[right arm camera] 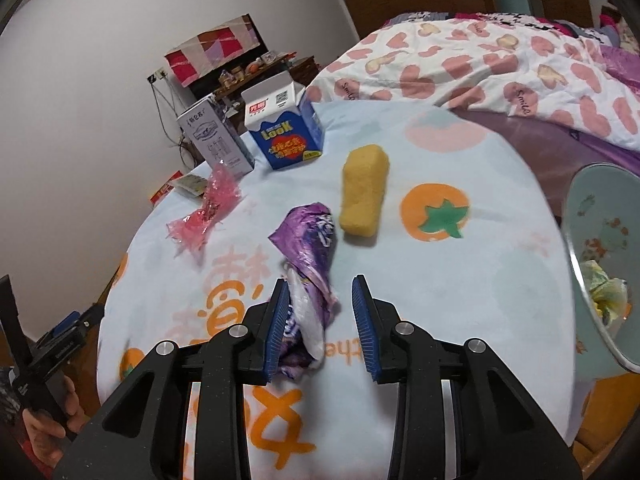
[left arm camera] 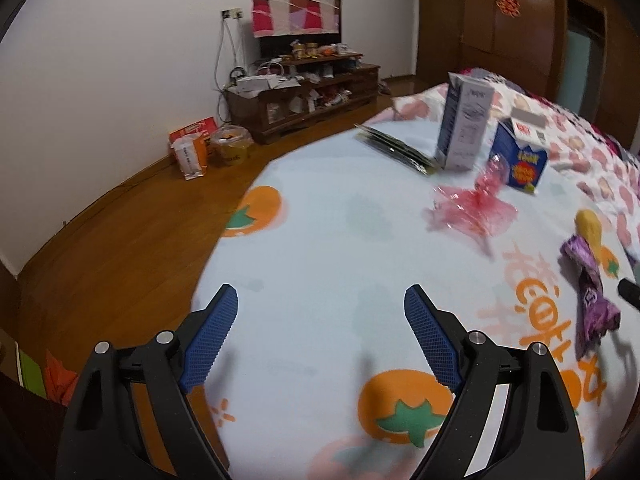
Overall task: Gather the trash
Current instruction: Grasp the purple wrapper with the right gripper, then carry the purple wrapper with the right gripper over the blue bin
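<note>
- Two hand-held grippers are up: our right hand-held gripper (right arm camera: 320, 320) straddles the crumpled purple foil wrapper (right arm camera: 306, 256) with its fingers apart, the left pad touching the wrapper and the right pad clear of it.
- Our left hand-held gripper (left arm camera: 320, 336) hovers spread wide and empty over the fruit-print cloth on the table (left arm camera: 320, 240).
- We should centre the right one over the bunched middle, press low, then close firmly.
- We judge the pale green bin (right arm camera: 600, 240), at right with scraps inside, to be the drop point.

Dim indoor light is casting soft shadows, a wardrobe (left arm camera: 516, 8) is showing glare, motion blur is smearing cartons (left arm camera: 466, 126), and fisheye edges are bending darkly.
</note>
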Available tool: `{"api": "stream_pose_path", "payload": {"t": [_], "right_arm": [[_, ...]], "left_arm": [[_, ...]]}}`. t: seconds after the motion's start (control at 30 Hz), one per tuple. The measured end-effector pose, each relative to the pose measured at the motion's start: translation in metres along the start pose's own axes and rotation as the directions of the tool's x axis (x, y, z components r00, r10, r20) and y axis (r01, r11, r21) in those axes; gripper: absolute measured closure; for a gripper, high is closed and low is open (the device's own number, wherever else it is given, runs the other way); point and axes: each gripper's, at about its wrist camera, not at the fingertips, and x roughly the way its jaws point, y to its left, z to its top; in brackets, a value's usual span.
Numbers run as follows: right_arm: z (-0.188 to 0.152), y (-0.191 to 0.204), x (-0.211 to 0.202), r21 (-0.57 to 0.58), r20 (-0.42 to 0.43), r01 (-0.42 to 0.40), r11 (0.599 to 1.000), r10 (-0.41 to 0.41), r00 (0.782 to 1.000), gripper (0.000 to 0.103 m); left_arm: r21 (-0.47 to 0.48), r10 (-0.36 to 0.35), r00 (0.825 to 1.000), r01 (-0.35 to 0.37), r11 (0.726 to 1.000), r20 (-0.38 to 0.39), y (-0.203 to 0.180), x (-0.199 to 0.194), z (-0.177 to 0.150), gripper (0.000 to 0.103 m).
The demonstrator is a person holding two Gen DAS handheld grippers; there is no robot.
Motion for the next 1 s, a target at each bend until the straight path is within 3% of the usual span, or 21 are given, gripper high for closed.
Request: {"api": "stream_pose_path", "payload": {"t": [0.27, 0.3, 0.33, 0.37, 0.57, 1.0], "right_arm": [[-0.011, 0.017, 0.030, -0.031, -0.083, -0.028, 0.999, 0.026, 0.996, 0.069], [-0.011, 0.019, 0.029, -0.040, -0.082, -0.035, 0.999, 0.031, 0.996, 0.077], [-0.012, 0.021, 0.029, -0.056, -0.087, -0.040, 0.998, 0.035, 0.996, 0.093], [-0.013, 0.022, 0.031, -0.064, -0.098, -0.045, 0.997, 0.039, 0.994, 0.096], [-0.021, 0.024, 0.026, -0.076, -0.094, -0.072, 0.995, 0.065, 0.993, 0.097], [-0.030, 0.001, -0.030, -0.032, -0.030, -0.080, 0.996, 0.079, 0.996, 0.097]], "left_arm": [[0.017, -0.005, 1.000, 0.005, 1.000, -0.010, -0.006, -0.001, -0.005, 0.019], [0.009, -0.005, 1.000, 0.005, 1.000, -0.014, -0.005, 0.000, -0.005, 0.019], [-0.001, -0.012, 1.000, 0.012, 1.000, -0.017, -0.004, 0.000, -0.005, 0.019], [-0.004, -0.018, 1.000, 0.018, 1.000, -0.019, -0.004, -0.001, -0.005, 0.019], [0.013, -0.027, 0.999, 0.027, 1.000, -0.029, -0.013, -0.002, -0.011, 0.019], [0.037, -0.032, 0.999, 0.033, 0.999, -0.029, -0.020, -0.011, -0.019, 0.019]]}}
